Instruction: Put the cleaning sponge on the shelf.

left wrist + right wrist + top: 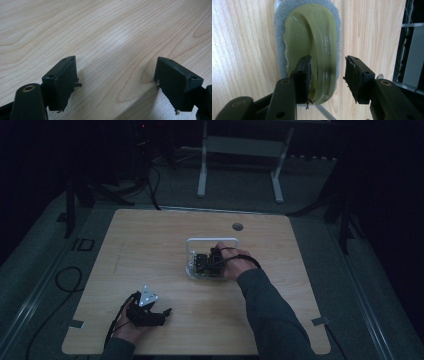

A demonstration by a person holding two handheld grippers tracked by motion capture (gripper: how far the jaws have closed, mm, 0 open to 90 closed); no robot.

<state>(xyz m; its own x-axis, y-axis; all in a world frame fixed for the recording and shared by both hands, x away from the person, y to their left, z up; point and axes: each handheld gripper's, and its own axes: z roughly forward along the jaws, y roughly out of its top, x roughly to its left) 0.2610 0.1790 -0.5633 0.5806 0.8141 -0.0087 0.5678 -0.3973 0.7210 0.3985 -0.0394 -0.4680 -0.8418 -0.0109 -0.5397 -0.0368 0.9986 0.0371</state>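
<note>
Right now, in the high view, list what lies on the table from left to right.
Left gripper, open and low on the bare wood at the near left → white wire rack near the middle → right gripper reaching into it, with the person's right hand behind it → grey round grommet farther back.

Left hand (131,327) enters at the lower left of the high view, forearm barely in frame, holding the left gripper (161,312) low over the near left part of the table, pointing to the right. Grey three-cornered plate (148,296) sits on top; cable loops back along the wrist. Its own view: jaws wide apart, nothing between them. Right arm, in a dark sleeve (272,315), reaches forward and left from the bottom edge toward the table's middle. Right hand (235,265) wraps the right gripper (327,72), angled downward. Its own view: jaws parted, gripping nothing.
</note>
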